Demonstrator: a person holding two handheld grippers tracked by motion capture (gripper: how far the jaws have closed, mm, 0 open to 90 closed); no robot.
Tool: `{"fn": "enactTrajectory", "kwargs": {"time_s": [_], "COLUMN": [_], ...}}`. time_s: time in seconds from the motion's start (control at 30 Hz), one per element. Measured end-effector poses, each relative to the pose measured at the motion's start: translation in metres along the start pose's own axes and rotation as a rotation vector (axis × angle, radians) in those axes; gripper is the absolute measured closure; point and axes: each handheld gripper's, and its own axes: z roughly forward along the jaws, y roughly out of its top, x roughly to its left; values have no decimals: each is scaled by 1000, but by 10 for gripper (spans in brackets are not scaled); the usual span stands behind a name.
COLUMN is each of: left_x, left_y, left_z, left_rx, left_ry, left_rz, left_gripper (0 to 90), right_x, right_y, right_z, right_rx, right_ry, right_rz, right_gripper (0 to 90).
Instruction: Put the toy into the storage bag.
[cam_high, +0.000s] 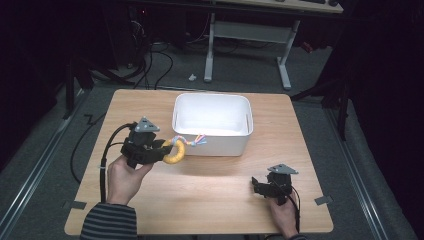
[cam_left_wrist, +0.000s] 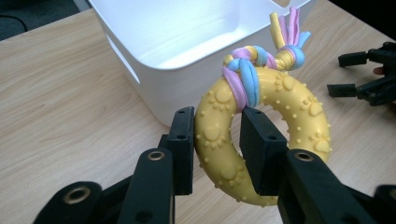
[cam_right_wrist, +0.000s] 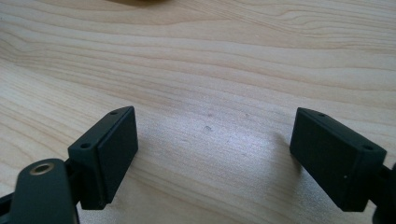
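On the wooden table over grey carpet, the left gripper pinches the yellow ring toy near the white bin; the right gripper is spread.

Yellow ring, embossed with small suns and dots. Braided cord on ring at 12 o'clock: pink, blue and yellow strands. White bin, plain. Light wood-grain table. Black left gripper with brass-coloured rivets; black right gripper, grey plate on top. Dark-and-grey striped sleeve at 7 o'clock. Grey floor around table.
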Motion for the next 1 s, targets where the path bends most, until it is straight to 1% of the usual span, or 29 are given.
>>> {"fn": "enactTrajectory", "kwargs": {"time_s": [0.03,0.1,0.23,0.27,0.37,0.4,0.47,0.53,0.7,0.77,0.83,0.87,0.9,0.93,1.0], "left_x": [0,1,2,3,3,3,4,5,8,8,9,9,9,9,8], "left_y": [0,6,12,17,23,23,31,35,46,49,53,55,59,59,63], "left_z": [0,-1,-3,-3,-3,-3,-1,0,4,6,7,8,9,9,12], "left_rx": [0,-8,-9,-19,-15,-15,-11,-12,-14,-12,-4,-6,-10,-10,-7], "left_ry": [0,-3,4,-2,4,4,8,8,-20,-22,-15,-14,-21,-21,-17], "left_rz": [0,-2,1,-5,3,3,5,3,-14,-17,-8,-10,-14,-14,-9], "left_gripper": [663,663,663,663,663,663,663,663,663,663,663,663,663,663,663], "right_x": [0,0,0,0,0,0,0,0,0,0,0,0,0,0,0], "right_y": [0,0,0,0,0,0,0,0,0,0,0,0,-1,-1,-1], "right_z": [0,0,0,0,0,0,0,0,0,0,0,0,0,0,0], "right_rx": [0,-1,-1,-1,-1,-1,-1,-1,-1,-1,-1,-1,-1,-1,-1], "right_ry": [0,0,0,2,2,2,2,2,3,3,3,3,3,3,3], "right_rz": [0,-1,-2,1,1,1,0,0,-1,-3,-1,-3,-2,-2,-4], "right_gripper": [152,152,152,152,152,152,152,152,152,152,152,152,152,152,152]}}
